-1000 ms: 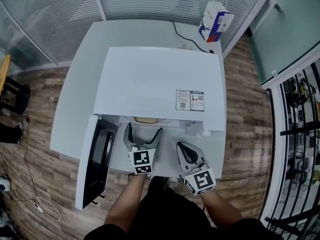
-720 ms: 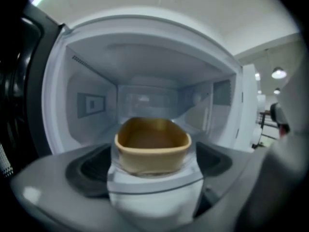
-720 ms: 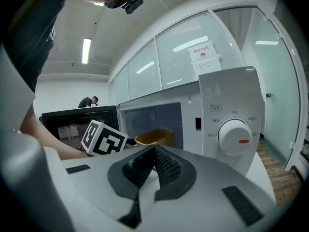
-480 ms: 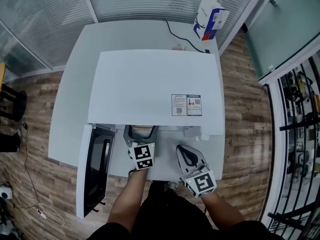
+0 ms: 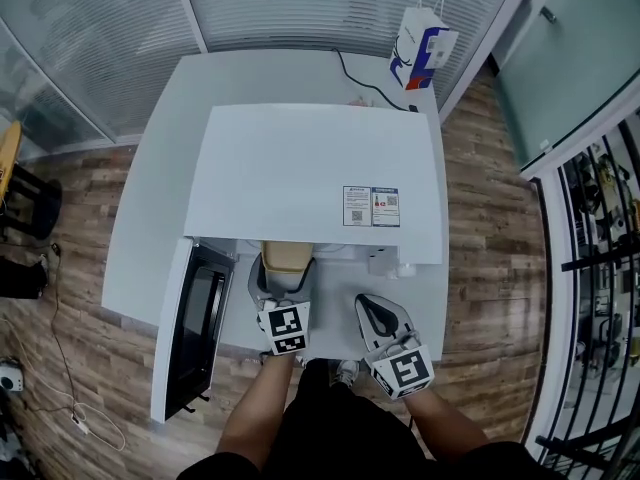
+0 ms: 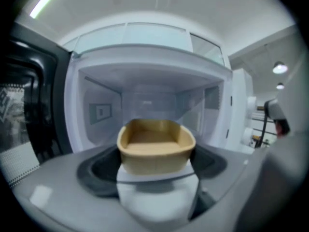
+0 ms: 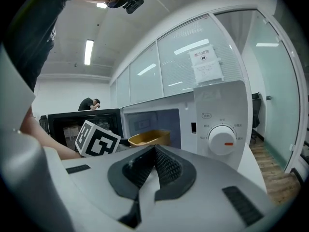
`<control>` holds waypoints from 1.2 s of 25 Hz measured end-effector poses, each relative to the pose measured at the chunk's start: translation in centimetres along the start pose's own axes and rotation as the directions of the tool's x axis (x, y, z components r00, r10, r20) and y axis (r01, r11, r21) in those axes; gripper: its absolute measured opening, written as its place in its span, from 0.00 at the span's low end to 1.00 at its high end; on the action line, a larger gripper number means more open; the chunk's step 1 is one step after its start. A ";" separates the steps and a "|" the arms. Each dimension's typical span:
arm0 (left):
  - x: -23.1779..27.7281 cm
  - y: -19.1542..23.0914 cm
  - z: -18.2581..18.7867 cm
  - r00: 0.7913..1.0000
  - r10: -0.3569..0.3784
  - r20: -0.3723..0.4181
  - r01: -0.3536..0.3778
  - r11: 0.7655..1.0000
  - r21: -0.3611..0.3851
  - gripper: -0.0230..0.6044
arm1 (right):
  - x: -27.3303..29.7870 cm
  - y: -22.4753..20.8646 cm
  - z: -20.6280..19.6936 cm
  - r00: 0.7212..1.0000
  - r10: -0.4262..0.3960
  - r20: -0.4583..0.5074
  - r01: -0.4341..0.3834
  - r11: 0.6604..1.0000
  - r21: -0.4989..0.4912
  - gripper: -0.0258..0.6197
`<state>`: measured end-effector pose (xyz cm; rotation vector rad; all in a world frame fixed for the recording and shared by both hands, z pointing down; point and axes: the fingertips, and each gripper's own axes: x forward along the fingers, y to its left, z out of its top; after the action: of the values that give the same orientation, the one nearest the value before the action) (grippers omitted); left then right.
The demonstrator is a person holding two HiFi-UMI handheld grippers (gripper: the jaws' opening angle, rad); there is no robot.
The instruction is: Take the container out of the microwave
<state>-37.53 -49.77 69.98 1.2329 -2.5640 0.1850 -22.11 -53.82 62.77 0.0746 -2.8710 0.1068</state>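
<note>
A tan open container (image 5: 285, 256) sticks out of the front of the white microwave (image 5: 320, 168), whose door (image 5: 195, 328) hangs open to the left. My left gripper (image 5: 284, 274) has a jaw on each side of it, still closing and pressing its walls. In the left gripper view the container (image 6: 155, 146) fills the gap between the jaws, with the microwave cavity (image 6: 145, 100) behind it. My right gripper (image 5: 372, 308) is shut on nothing in front of the control panel. The right gripper view shows the container (image 7: 148, 137) and the dial (image 7: 223, 140).
The microwave stands on a white table (image 5: 160, 168) with wooden floor around it. A paper bag (image 5: 425, 43) sits at the far right corner, and a black cable (image 5: 360, 73) runs behind the microwave. A glass wall lies beyond.
The left gripper reached into the microwave opening, closed around the container, then drew back toward me. The container now shows further out of the opening. The right gripper stayed put.
</note>
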 end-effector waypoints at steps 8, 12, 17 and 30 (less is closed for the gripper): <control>-5.3 -0.8 -0.6 1.000 0.013 -0.007 -0.013 1.000 0.005 0.75 | -2.1 1.1 1.2 0.999 0.026 0.039 -0.025 0.999 -0.025 0.03; -8.5 -1.6 -0.8 1.000 0.012 -0.010 -0.012 1.000 -0.005 0.75 | -3.2 1.7 1.8 0.998 0.037 0.058 -0.035 0.999 -0.032 0.03; -12.5 -3.5 -0.3 1.000 -0.002 0.009 0.002 1.000 -0.011 0.75 | -4.6 2.1 2.6 0.995 0.038 0.089 -0.034 0.999 -0.042 0.03; -19.2 -4.5 7.8 0.983 -0.001 0.186 -0.002 1.000 0.013 0.75 | -8.5 1.5 8.1 0.975 0.001 0.220 0.013 0.998 -0.060 0.03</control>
<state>-24.26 -40.18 56.49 1.3114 -2.7247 0.0909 -16.15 -52.61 52.60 0.0883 -3.0930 0.0096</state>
